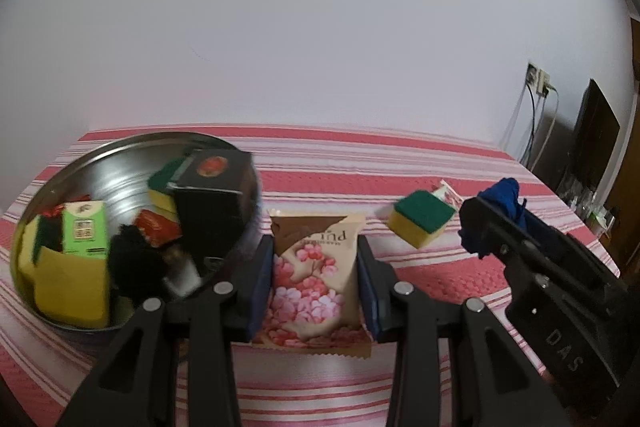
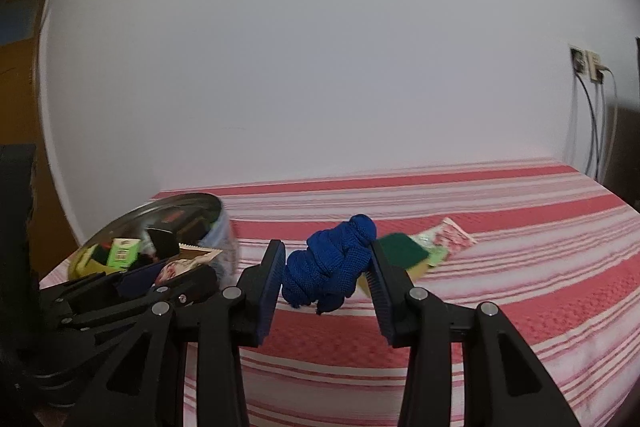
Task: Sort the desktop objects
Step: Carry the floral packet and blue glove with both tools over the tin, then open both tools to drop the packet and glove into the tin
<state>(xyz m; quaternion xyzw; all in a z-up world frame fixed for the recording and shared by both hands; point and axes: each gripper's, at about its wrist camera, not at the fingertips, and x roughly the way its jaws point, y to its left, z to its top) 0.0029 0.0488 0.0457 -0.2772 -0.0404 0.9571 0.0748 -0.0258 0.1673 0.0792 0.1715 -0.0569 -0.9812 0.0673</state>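
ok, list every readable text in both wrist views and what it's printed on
"DAS": raised letters on the body of the right tongs, left wrist view.
"pur...": brown print, upside down and partly creased, on the floral snack packet held in the left tongs.
Green carton in the metal bowl: a code patch and print, too blurred to read.
Black box: red emblem, no legible words.
Right wrist view: nothing legible.
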